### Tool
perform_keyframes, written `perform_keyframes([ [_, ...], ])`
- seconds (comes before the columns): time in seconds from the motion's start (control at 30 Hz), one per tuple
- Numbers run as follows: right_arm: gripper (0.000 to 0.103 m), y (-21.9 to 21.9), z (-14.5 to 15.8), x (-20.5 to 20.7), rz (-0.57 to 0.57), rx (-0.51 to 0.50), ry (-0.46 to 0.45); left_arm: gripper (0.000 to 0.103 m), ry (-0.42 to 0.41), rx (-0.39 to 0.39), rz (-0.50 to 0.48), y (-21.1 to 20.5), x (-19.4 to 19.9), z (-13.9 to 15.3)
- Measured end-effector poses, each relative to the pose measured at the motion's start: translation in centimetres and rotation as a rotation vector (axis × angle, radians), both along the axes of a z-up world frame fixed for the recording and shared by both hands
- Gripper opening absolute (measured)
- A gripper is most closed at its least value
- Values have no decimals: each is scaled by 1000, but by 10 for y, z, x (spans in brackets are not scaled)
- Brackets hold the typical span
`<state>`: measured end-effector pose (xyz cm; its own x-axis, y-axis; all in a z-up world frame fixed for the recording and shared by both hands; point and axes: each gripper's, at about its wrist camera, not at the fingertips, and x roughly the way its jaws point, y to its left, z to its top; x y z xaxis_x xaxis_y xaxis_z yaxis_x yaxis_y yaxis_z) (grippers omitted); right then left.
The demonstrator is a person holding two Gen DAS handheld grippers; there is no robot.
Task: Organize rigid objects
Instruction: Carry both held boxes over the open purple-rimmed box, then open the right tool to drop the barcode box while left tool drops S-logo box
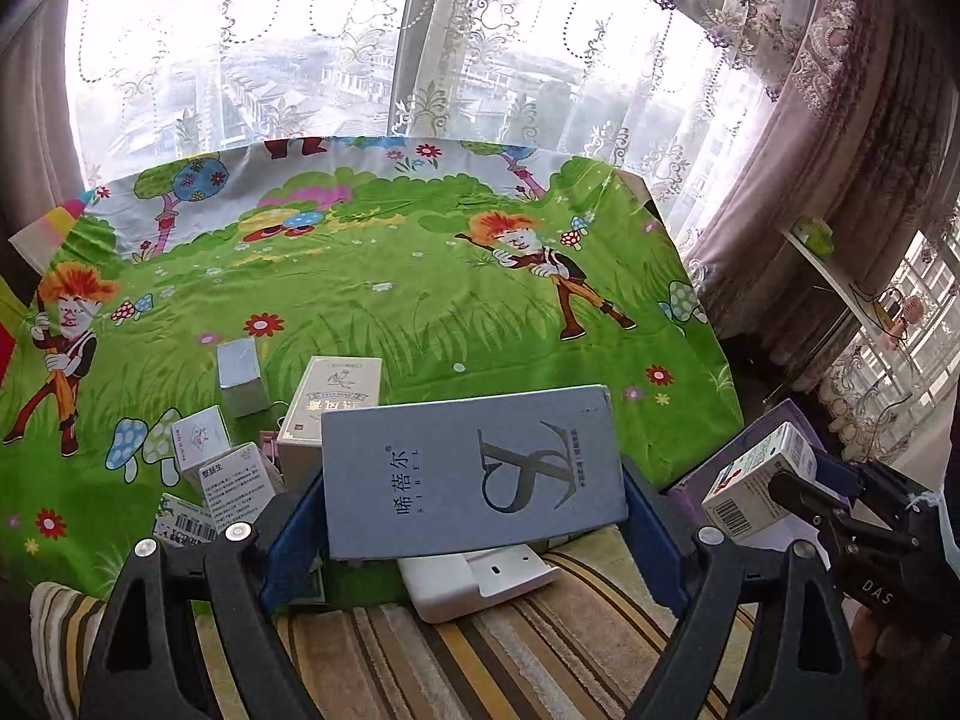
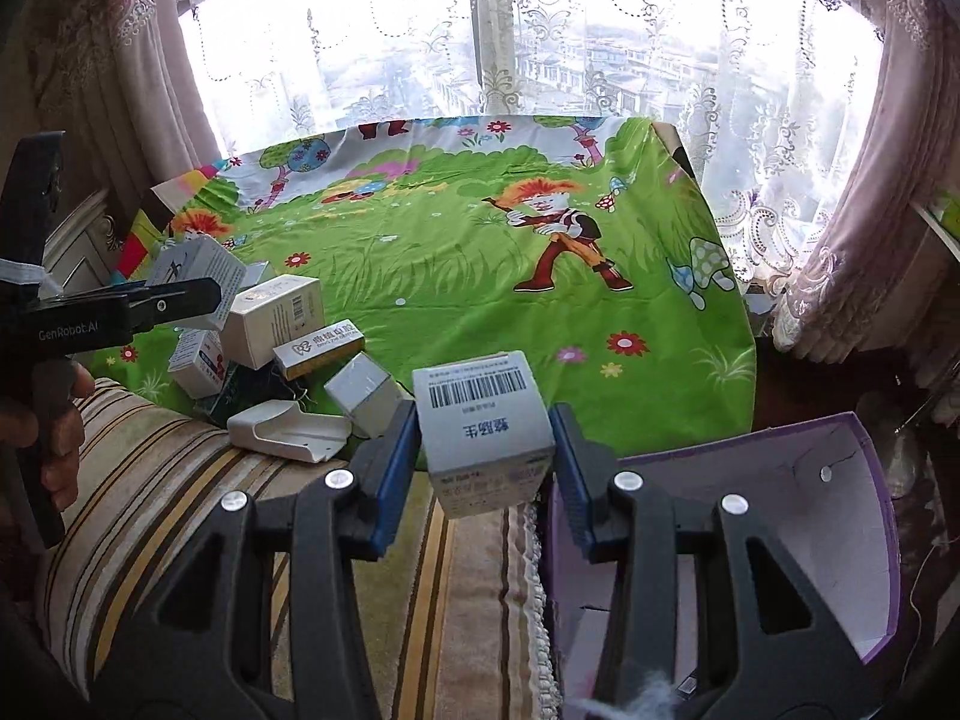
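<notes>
My left gripper (image 1: 474, 516) is shut on a flat grey-blue box (image 1: 468, 474) with a large logo, held above the striped cushion. My right gripper (image 2: 483, 450) is shut on a small white box with a barcode (image 2: 480, 414); it also shows in the left wrist view (image 1: 759, 489) at the right. A pile of small boxes (image 2: 276, 324) lies on the green cartoon cloth (image 2: 480, 276), to the left of the right gripper. A white plastic holder (image 1: 480, 579) lies under the grey-blue box.
A purple open box (image 2: 840, 480) with a white inside stands at the lower right, beside the right gripper. A striped cushion (image 2: 180, 468) lies in front. Lace curtains and a window stand behind the table. A silver box (image 1: 240, 375) stands on the cloth.
</notes>
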<state>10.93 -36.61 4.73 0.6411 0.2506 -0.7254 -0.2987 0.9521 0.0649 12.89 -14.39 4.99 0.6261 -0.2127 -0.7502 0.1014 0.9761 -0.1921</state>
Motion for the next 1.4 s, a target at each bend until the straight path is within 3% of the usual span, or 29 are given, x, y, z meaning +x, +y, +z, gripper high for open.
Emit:
perform_keyframes([
  [0.3, 48, -73, -19, -27, -188, 7, 54, 88, 57, 22, -264, -96, -28, -13],
  [0.6, 48, -106, -31, -38, -318, -49, 74, 88, 121, 76, -484, -178, -43, -30],
  [0.87, 48, -126, -31, -43, -395, -74, 65, 91, 121, 0, -626, -208, -50, -32],
  [0.97, 50, -131, -32, -44, -409, -65, 72, 97, 121, -24, -638, -211, -50, -33],
  [1.1, 70, -135, -30, -45, -430, -52, 63, 99, 118, -45, -619, -206, -49, -32],
  [1.4, 80, -129, -25, -47, -417, -33, 50, 99, 64, -97, -537, -185, -47, -23],
])
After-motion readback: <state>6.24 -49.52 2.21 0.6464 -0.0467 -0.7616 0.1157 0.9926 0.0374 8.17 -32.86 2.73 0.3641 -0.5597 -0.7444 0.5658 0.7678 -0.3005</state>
